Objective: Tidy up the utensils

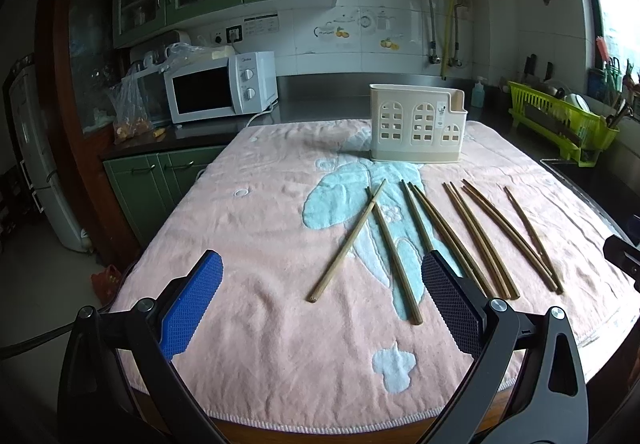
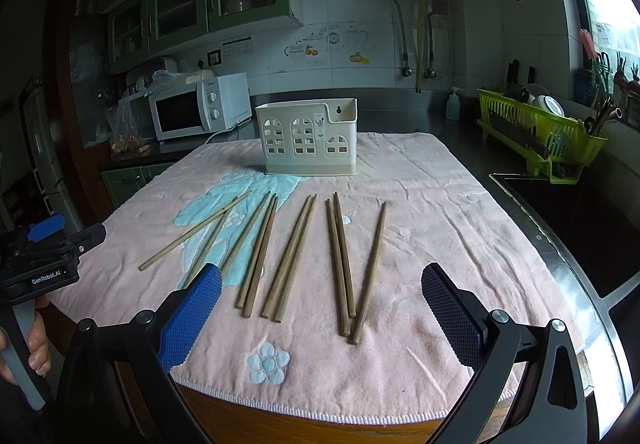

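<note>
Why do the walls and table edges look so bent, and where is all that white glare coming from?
Both wrist views use fisheye lenses, so straight lines bow toward the dark corners. In the left view the window is blown out white; likewise in the right view. The chopsticks and holder stay sharp and evenly lit.

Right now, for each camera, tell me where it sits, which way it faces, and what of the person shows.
Left wrist: sits on the left gripper, looking forward and down over the towel at the chopsticks and holder; its open jaws show, and the right gripper's edge.
Right wrist: sits on the right gripper, same heading, further right; its open jaws show, plus the left gripper and the hand that holds it.
Shared: towel, chopsticks, holder, microwave, green rack.
</note>
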A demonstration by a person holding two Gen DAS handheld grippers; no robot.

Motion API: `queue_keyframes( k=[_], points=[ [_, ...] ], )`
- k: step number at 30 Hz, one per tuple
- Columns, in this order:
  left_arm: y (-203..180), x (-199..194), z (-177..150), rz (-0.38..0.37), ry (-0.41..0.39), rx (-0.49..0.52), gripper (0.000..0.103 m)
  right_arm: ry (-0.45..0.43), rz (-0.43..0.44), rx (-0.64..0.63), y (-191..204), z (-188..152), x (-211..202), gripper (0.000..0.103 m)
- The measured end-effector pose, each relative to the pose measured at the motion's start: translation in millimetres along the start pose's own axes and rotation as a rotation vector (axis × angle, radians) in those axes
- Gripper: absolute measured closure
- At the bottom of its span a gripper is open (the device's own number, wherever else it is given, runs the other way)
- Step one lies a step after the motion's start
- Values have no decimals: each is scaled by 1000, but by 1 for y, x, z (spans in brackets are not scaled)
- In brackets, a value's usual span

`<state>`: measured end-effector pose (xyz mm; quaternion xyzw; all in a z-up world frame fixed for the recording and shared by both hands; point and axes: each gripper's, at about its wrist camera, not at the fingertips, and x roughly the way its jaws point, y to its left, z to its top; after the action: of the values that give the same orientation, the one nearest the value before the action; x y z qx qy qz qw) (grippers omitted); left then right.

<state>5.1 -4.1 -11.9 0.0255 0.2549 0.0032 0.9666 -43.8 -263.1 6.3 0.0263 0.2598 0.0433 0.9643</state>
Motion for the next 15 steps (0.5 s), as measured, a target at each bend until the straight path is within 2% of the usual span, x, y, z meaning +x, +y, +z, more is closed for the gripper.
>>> queue_keyframes(
  k=[15],
  points=[
    [0, -3, 2, -1, 0, -1, 5, -1, 0, -1, -1, 0, 0, 6]
  ],
)
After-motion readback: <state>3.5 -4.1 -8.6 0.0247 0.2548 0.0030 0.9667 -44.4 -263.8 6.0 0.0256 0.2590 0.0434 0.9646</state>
